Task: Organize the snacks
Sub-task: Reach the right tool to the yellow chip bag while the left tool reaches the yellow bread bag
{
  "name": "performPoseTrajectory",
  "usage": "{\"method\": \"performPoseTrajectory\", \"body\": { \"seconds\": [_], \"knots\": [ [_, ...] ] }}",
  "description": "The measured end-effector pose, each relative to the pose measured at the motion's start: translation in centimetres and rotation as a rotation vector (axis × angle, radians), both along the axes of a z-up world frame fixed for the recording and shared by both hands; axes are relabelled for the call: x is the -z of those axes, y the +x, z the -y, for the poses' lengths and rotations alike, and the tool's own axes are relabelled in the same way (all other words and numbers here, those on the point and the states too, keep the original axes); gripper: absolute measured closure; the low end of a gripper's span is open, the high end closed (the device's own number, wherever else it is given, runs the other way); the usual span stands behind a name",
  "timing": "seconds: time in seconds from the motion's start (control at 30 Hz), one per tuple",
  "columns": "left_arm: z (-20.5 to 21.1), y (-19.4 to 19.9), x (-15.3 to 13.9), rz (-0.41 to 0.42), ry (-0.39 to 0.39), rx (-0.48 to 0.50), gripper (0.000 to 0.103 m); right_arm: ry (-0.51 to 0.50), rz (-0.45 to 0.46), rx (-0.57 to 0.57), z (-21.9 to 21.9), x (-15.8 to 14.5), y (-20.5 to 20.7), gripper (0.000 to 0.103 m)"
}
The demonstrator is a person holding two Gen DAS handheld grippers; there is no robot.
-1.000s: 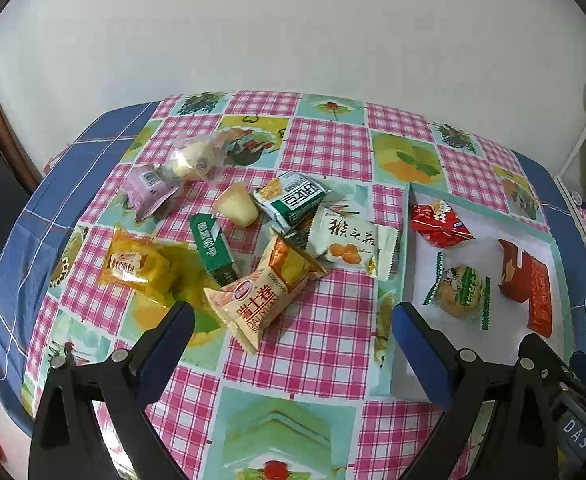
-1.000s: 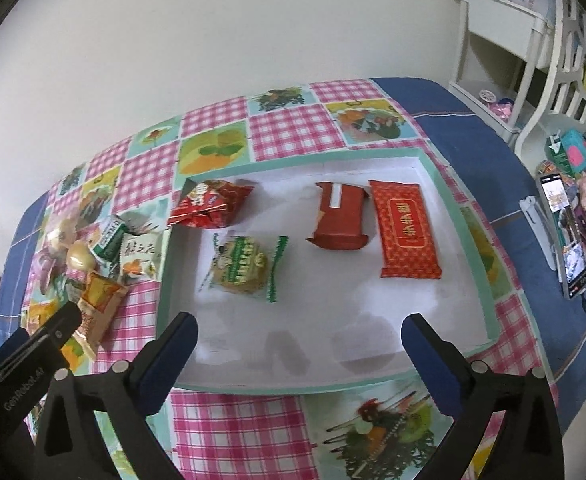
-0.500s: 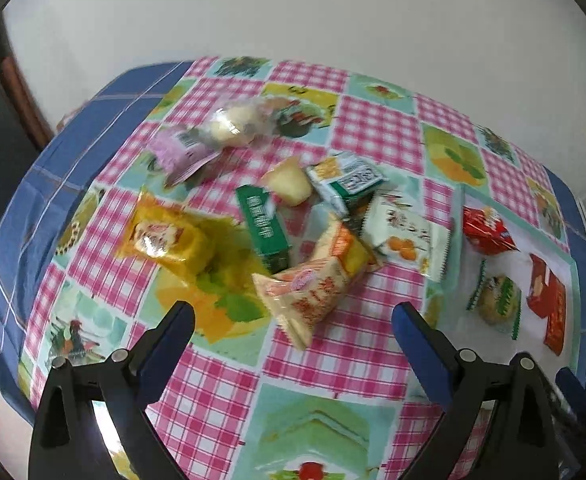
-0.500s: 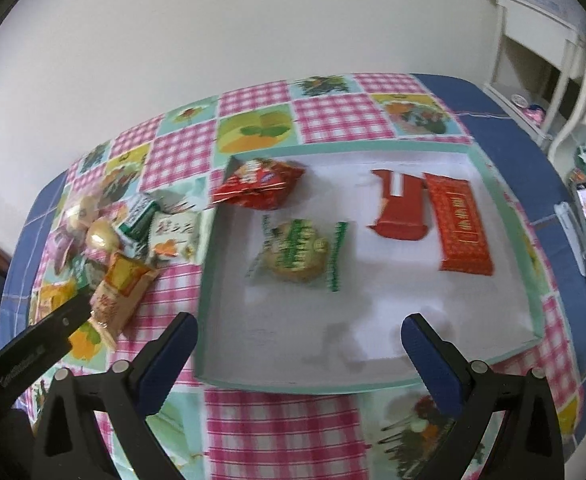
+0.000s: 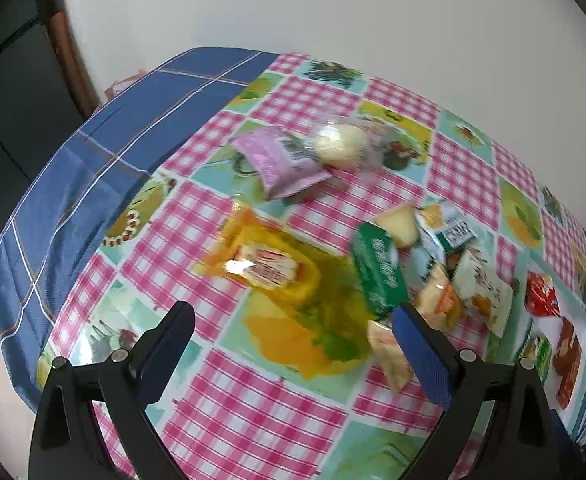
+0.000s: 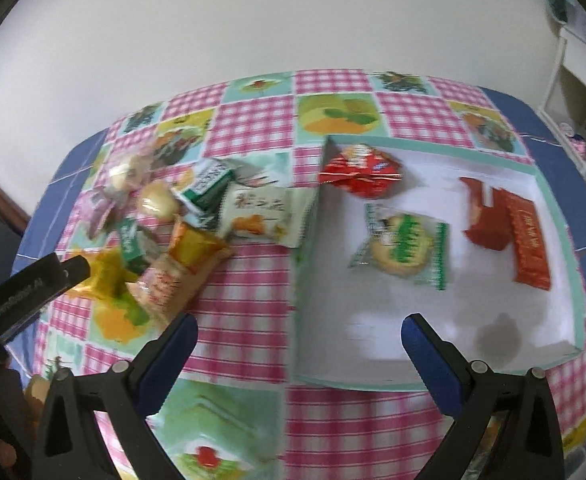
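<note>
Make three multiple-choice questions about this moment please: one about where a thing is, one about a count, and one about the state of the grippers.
1. Where does the round cookie in the green and clear wrapper lie?
A. inside the tray
B. on the checked cloth
C. in the left gripper

2. How many snacks lie in the tray?
A. two
B. four
C. six

3. How are the two grippers?
A. both open and empty
B. both shut on a snack
C. only the right one holds a snack

Answers:
1 A, it rests on the white tray floor.
2 B, a crumpled red bag, the cookie and two red packets are there.
3 A, the left gripper and right gripper each show a wide gap with nothing between.
</note>
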State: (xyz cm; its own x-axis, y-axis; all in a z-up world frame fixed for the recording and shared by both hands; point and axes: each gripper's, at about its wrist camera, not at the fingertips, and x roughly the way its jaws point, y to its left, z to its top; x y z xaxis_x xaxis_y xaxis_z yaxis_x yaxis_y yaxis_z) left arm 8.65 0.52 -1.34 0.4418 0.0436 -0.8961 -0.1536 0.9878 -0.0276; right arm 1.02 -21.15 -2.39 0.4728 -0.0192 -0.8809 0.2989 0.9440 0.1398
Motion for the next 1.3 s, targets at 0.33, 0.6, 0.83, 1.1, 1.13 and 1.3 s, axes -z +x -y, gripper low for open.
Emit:
{"method": "performPoseTrajectory", "body": {
  "seconds": [0.33,0.6,0.83,1.1,1.13,1.3],
  "knots": [
    [-2.7,1.2,0.1,-0.006,-0.011,-0.047,0.004,0.058,-0.005,-0.014,-2.5,0.9,1.9,0.0],
    [-3.5,2.5,1.1,-0.041,-0.008,-0.043,0.004,0.076,-0.026,-0.004,-3.2,2.1,3.7,0.0],
    [-3.8,4.3,2.2,-0.063,0.0,-0.017,0.004,0.093,-0.057,0.0,-4.0,3.4,5.2,0.0],
    [-4.0,5.9,3.1,-0.069,0.005,0.002,0.004,0.097,-0.071,0.002,-4.7,4.3,7.3,0.0],
    [-4.1,6.1,3.3,-0.071,0.007,-0.001,0.004,0.095,-0.072,0.0,-4.8,4.4,7.5,0.0],
    [-4.2,7.1,4.1,-0.065,0.005,-0.027,0.004,0.091,-0.079,-0.001,-4.8,5.2,8.3,0.0]
  ]
}}
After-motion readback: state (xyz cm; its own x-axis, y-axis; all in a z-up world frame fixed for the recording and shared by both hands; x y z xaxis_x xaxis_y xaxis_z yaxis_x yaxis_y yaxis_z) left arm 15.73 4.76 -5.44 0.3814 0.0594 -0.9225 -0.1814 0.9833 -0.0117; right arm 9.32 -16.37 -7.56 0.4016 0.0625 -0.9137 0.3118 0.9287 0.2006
